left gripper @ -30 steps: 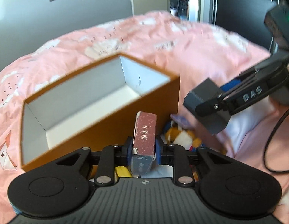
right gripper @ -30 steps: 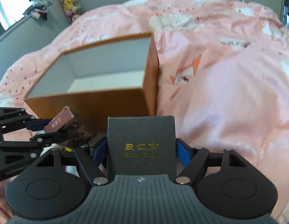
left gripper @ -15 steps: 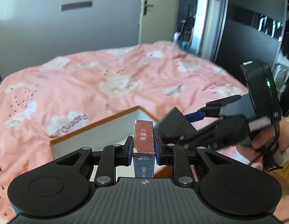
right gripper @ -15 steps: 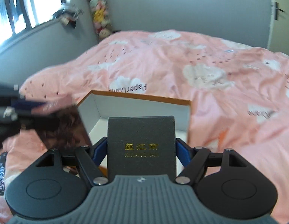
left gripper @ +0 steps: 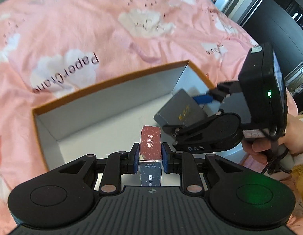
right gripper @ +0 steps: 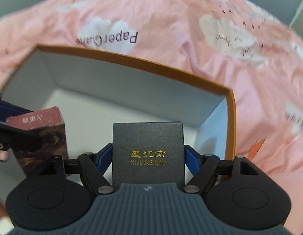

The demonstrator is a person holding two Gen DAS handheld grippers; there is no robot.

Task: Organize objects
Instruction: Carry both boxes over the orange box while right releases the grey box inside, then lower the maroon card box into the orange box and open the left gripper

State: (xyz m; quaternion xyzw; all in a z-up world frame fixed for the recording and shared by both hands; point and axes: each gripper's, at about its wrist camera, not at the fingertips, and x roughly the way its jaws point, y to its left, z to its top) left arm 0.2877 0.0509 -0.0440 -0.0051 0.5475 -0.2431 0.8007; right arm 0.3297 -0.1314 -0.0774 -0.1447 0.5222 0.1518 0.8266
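Left wrist view: left gripper (left gripper: 150,155) pinching a narrow red card box (left gripper: 151,145) by its two long sides, blue pads flat against it. Card box upright, above the white floor of the orange open box (left gripper: 112,78), near its front wall. Orange open box resting on the pink bedspread (left gripper: 73,29). To the right, right gripper (left gripper: 200,107) in a person's hand (left gripper: 269,145), clamped on a dark grey box (left gripper: 180,111) tilted over the right end of the orange open box, close to the far right corner.

Right wrist view: right gripper (right gripper: 148,152) pinching the dark grey box (right gripper: 148,137) by its sides, gold lettering facing the camera. Grey box above the box interior, toward the right wall (right gripper: 229,117). Red card box (right gripper: 40,133) at the left, between the left gripper's fingers (right gripper: 12,107), also over the interior.
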